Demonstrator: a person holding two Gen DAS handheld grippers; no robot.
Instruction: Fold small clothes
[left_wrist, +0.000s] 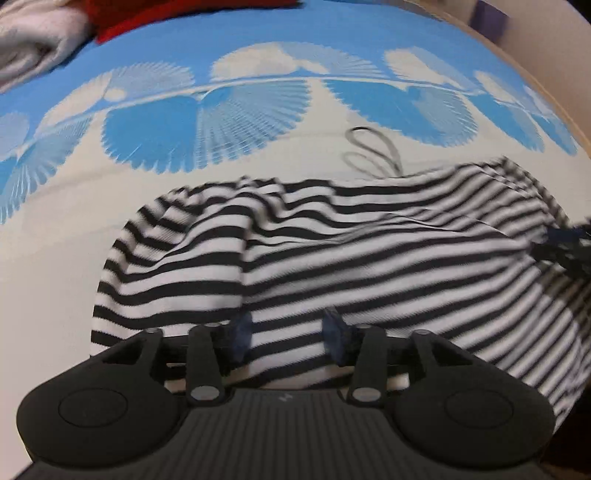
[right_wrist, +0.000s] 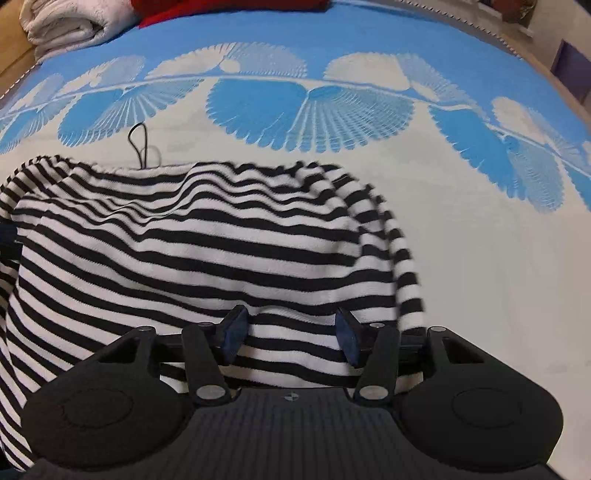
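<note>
A black-and-white striped garment (left_wrist: 332, 251) lies bunched on a blue and white patterned sheet (left_wrist: 155, 122). It also shows in the right wrist view (right_wrist: 207, 251). My left gripper (left_wrist: 288, 332) is open, its blue pads (left_wrist: 242, 332) apart over the garment's near edge. My right gripper (right_wrist: 291, 332) is open too, pads (right_wrist: 347, 332) apart over the garment's near right part. Neither holds cloth. The other gripper's dark tip (left_wrist: 565, 247) shows at the right edge of the left view. A thin black cord loop (right_wrist: 140, 144) pokes out behind the garment.
A folded white towel (right_wrist: 70, 26) and a red cloth (right_wrist: 229, 7) lie at the far left of the sheet. The bed's far edge (right_wrist: 491, 33) and a wall lie at the upper right.
</note>
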